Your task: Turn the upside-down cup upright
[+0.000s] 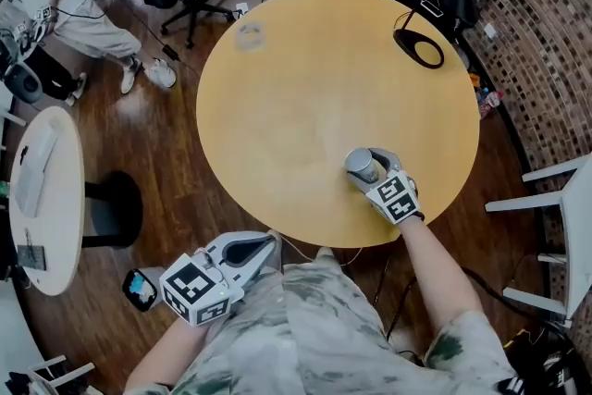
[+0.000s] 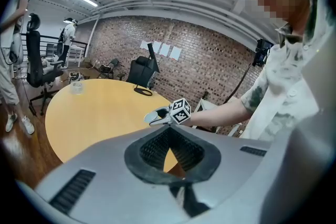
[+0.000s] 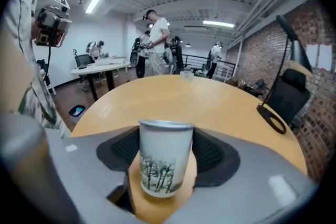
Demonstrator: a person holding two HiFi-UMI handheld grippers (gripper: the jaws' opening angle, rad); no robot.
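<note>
Your right gripper [image 1: 365, 169] has its fingers closed against both sides of the cup [image 3: 165, 157], which stands vertical between them on the worktop [image 1: 305, 88], close to its near edge. The head view gives only a grey disc at the cup's top. The right gripper view adds a grey rim on the wider upper end and a tree print low on the wall. No view settles whether that upper end is the mouth or the base.

Your left gripper [image 1: 270, 241] is off the worktop, by your torso. Its own view shows the fingers [image 2: 152, 147] meeting at the tips, with nothing between them. Far beyond the right fingertips sit a clear glass [image 1: 249, 34] and a black ring-shaped stand [image 1: 418, 46].
</note>
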